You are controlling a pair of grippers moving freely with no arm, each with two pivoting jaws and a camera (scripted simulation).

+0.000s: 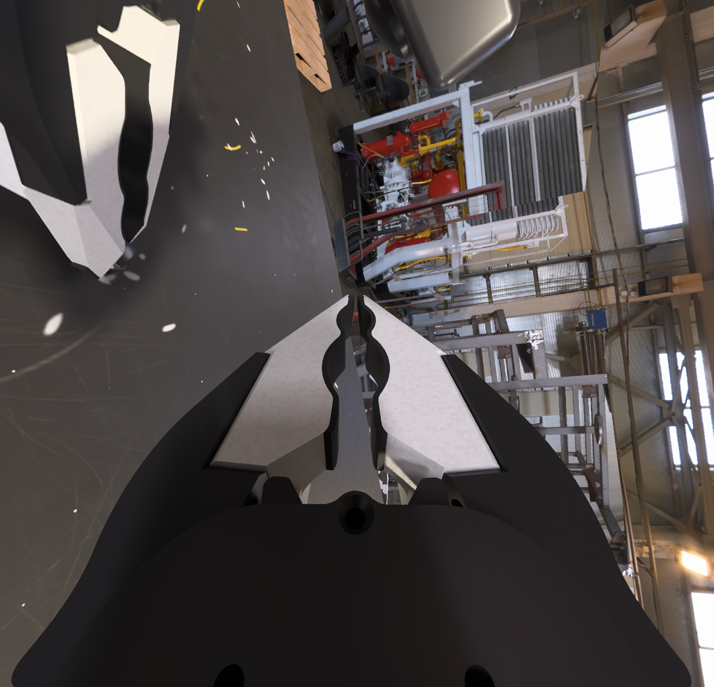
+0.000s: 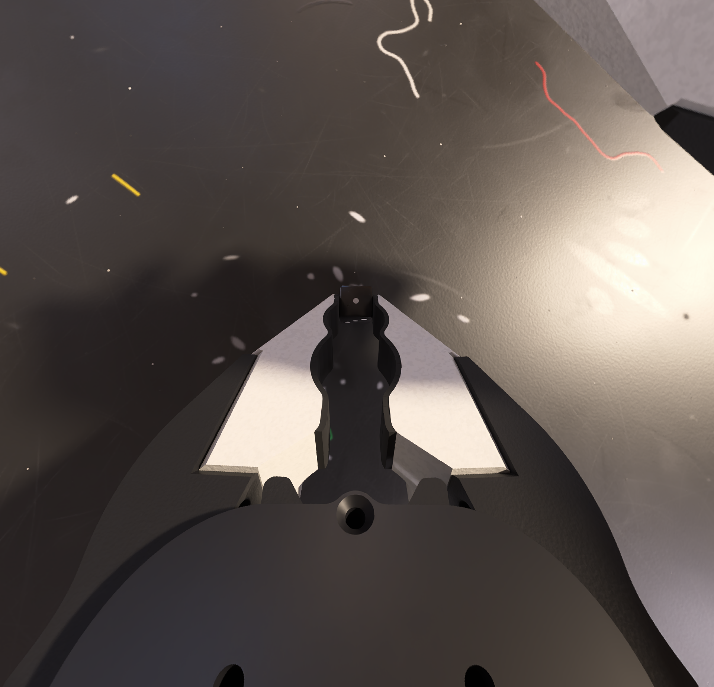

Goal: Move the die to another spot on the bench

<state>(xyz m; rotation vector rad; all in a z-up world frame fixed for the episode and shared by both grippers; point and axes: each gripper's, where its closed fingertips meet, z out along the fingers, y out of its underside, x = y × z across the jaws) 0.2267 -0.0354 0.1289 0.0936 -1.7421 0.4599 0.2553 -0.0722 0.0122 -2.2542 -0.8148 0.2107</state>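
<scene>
- Right wrist view: right gripper [image 2: 356, 301] is pinching a dark die [image 2: 356, 306] between its fingertips, over the dark bench [image 2: 232, 127].
- Left wrist view: left gripper [image 1: 356, 299], jaws nearly touching, is gripping nothing; die hidden here.

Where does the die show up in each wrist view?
Left wrist view: only a dark sliver of the die at the right gripper's tips, upper left.
Right wrist view: centre, between the jaws at the tips, a dark cube with pale pips.
Shared landmark: the short yellow strip on the bench.
</scene>
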